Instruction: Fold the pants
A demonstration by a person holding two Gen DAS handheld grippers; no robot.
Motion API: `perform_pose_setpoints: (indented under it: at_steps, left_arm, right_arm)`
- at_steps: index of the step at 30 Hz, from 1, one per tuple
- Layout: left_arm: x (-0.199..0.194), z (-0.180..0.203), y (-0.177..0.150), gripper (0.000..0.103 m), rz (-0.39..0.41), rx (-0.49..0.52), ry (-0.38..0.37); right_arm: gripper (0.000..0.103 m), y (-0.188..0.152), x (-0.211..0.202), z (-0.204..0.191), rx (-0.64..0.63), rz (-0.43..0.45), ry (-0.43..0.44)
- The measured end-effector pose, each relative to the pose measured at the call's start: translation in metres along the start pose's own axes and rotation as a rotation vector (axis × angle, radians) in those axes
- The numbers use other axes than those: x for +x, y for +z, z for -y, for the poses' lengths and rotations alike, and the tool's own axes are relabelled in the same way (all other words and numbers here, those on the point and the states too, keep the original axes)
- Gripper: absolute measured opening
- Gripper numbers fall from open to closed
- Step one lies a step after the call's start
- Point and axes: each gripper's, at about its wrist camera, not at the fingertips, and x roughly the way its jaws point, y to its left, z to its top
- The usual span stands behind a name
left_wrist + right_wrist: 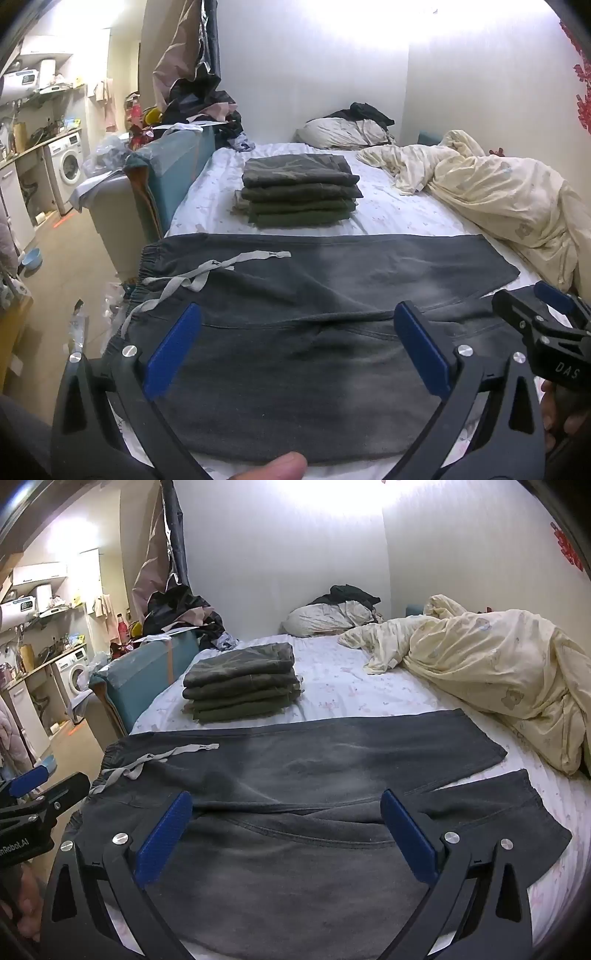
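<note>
Dark grey pants lie spread flat across the near end of the bed, waistband and grey drawstring at the left, legs running right. They also show in the right wrist view, both legs ending at the right. My left gripper hovers open and empty over the seat of the pants. My right gripper hovers open and empty over the pants, to the right of the left one. The right gripper shows at the left view's right edge; the left gripper shows at the right view's left edge.
A stack of folded olive-green pants sits mid-bed on the white sheet. A rumpled cream duvet lies on the right, a pillow at the far end. A teal box with clothes stands left of the bed.
</note>
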Motion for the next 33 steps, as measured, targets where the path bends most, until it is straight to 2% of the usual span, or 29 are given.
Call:
perform_pose_setpoints:
  at_steps: [33]
  left_arm:
    - [-0.0026,-0.0073,0.0030,0.103,0.013,-0.007,0.001]
  right_arm:
    - [0.103,-0.0021,0.0043,0.0017,0.024,-0.020,0.014]
